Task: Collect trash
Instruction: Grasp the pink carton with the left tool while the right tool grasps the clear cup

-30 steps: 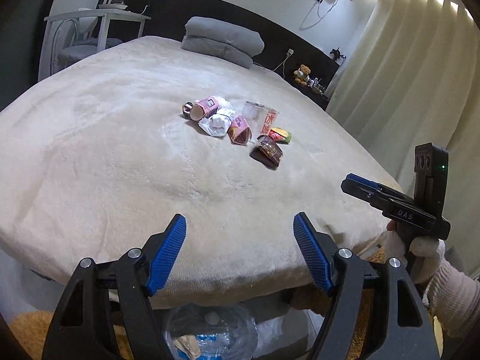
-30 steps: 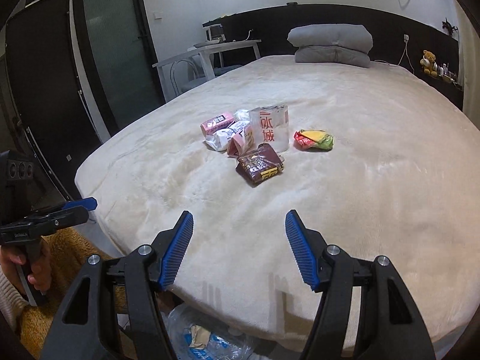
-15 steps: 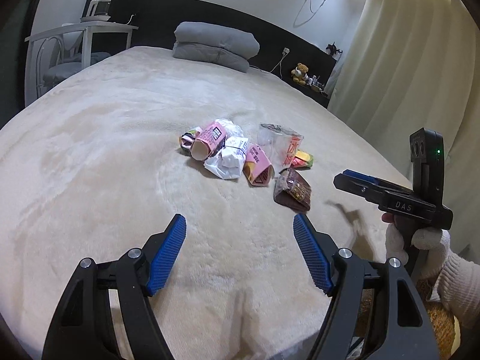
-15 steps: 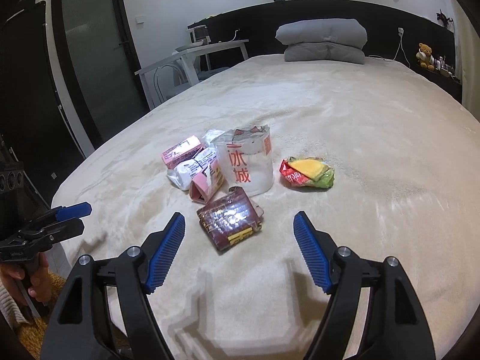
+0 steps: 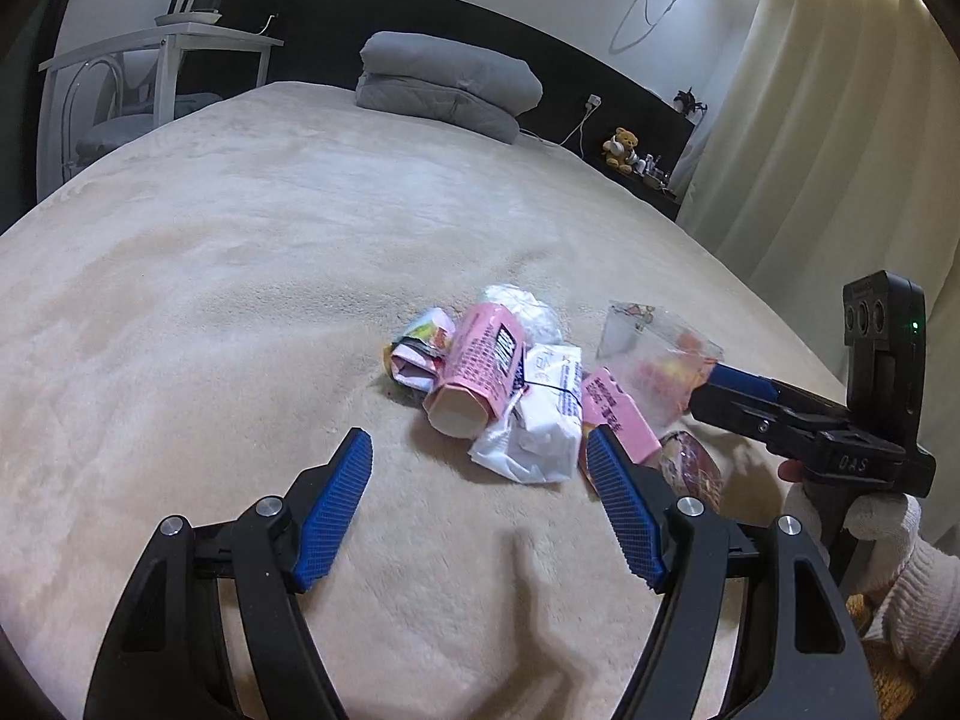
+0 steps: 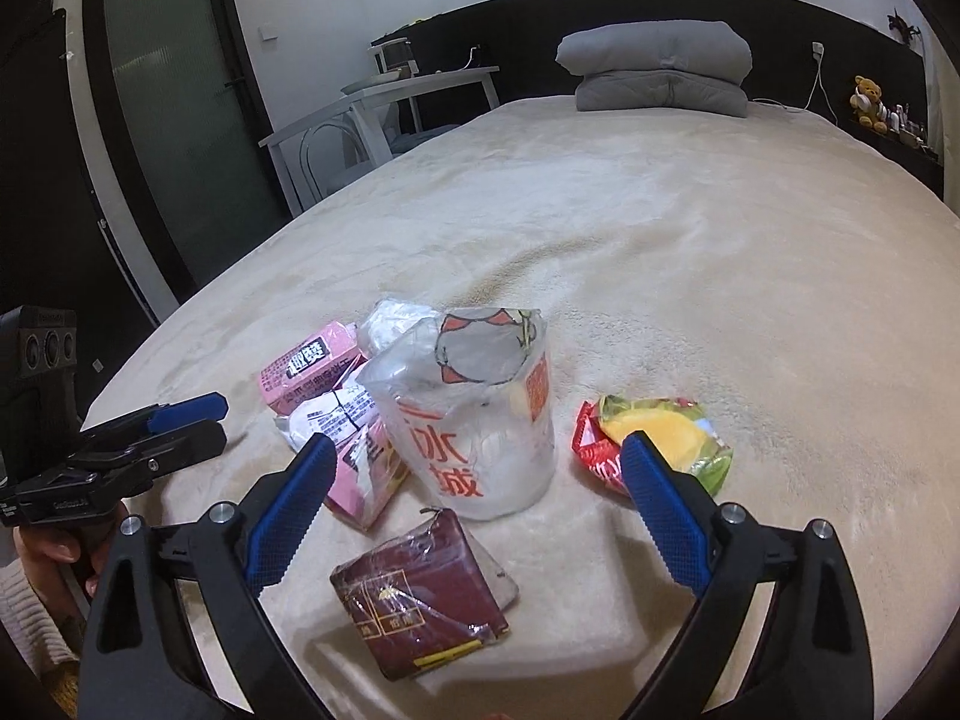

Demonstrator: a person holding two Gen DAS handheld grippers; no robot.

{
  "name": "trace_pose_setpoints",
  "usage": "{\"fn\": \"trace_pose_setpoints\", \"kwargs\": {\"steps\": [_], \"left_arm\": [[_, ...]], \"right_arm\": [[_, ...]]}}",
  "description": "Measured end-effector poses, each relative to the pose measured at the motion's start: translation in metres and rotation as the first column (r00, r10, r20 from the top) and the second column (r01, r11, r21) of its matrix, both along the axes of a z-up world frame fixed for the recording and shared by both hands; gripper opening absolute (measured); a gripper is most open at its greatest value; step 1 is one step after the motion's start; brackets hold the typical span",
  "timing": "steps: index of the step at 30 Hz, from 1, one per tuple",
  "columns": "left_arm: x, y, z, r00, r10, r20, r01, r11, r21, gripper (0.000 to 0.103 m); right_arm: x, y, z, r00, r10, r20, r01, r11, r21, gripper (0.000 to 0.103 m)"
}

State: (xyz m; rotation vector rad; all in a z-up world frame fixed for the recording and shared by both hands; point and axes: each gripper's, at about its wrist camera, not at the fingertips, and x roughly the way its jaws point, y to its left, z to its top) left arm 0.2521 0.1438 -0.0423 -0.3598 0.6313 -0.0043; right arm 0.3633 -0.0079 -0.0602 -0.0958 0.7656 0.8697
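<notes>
A pile of trash lies on the beige bed (image 5: 240, 312). It holds a pink carton (image 5: 480, 369), a white wrapper (image 5: 534, 426), a small pink box (image 5: 615, 414), a crumpled colourful pack (image 5: 417, 348) and a clear plastic cup (image 6: 480, 414) with red print. A dark red packet (image 6: 423, 597) lies nearest in the right wrist view, and a red-yellow-green snack bag (image 6: 654, 438) lies to the right. My left gripper (image 5: 480, 510) is open just short of the white wrapper. My right gripper (image 6: 474, 516) is open above the dark red packet, in front of the cup.
Folded grey bedding (image 5: 444, 84) lies at the head of the bed against a dark headboard. A white side table (image 5: 162, 66) with a chair stands at the left. A teddy bear (image 5: 621, 147) sits on a shelf by the curtains (image 5: 828, 120).
Both grippers have moved forward from beyond the bed's edge over the bed, close to the trash pile. Both stayed open. The trash bag below the bed edge is out of view.
</notes>
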Motion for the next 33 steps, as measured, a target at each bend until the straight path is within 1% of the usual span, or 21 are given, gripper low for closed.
{"fn": "trace_pose_setpoints", "kwargs": {"steps": [2,7,10,12,14,15,16,17,18,19,22,27,33], "left_arm": [[0.009,0.006,-0.002,1.000,0.005,0.005,-0.004,1.000,-0.023,0.073],[0.025,0.007,-0.005,1.000,-0.014,0.001,0.014,1.000,-0.025,0.072],[0.035,0.007,-0.010,1.000,-0.026,-0.012,0.026,0.999,-0.033,0.072],[0.040,0.008,-0.013,0.999,-0.040,-0.019,0.039,0.998,-0.046,0.057],[0.044,0.009,-0.015,0.999,-0.046,-0.025,0.045,0.998,-0.049,0.054],[0.046,0.010,-0.016,0.999,-0.049,-0.022,0.048,0.997,-0.053,0.048],[0.047,0.011,-0.016,0.999,-0.048,-0.020,0.047,0.997,-0.056,0.044],[0.048,0.012,-0.016,0.999,-0.045,-0.018,0.044,0.997,-0.060,0.037],[0.049,0.012,-0.017,0.999,-0.045,-0.020,0.044,0.997,-0.064,0.037],[0.049,0.013,-0.017,0.999,-0.047,-0.019,0.045,0.997,-0.062,0.037],[0.050,0.009,-0.017,0.999,-0.049,-0.014,0.048,0.998,-0.042,0.036],[0.046,0.009,-0.014,0.999,-0.040,0.003,0.040,0.998,-0.041,0.035],[0.037,0.005,-0.005,0.999,-0.037,0.033,0.038,0.999,-0.034,0.034]], "right_arm": [[0.005,0.005,-0.003,1.000,0.009,0.007,-0.009,1.000,-0.012,0.094],[0.016,0.014,-0.007,0.999,0.033,-0.004,-0.033,0.999,-0.017,0.094],[0.024,0.015,-0.006,0.999,0.039,-0.011,-0.039,0.999,-0.003,0.094],[0.028,0.016,-0.006,0.999,0.041,-0.008,-0.041,0.999,-0.002,0.094],[0.030,0.020,-0.007,0.998,0.056,-0.007,-0.056,0.998,0.000,0.094],[0.031,0.022,-0.008,0.998,0.063,-0.008,-0.064,0.998,-0.004,0.093],[0.031,0.024,-0.010,0.998,0.070,-0.008,-0.070,0.997,-0.011,0.089],[0.032,0.024,-0.011,0.997,0.075,-0.010,-0.075,0.997,-0.015,0.087],[0.032,0.025,-0.012,0.997,0.081,-0.012,-0.081,0.997,-0.018,0.080],[0.032,0.027,-0.012,0.996,0.088,-0.008,-0.088,0.996,-0.026,0.070],[0.030,0.027,-0.012,0.996,0.088,0.005,-0.087,0.996,-0.029,0.070],[0.026,0.022,-0.008,0.997,0.076,0.020,-0.076,0.997,-0.014,0.069],[0.021,0.014,0.005,0.997,0.058,0.050,-0.058,0.998,0.005,0.068]]}}
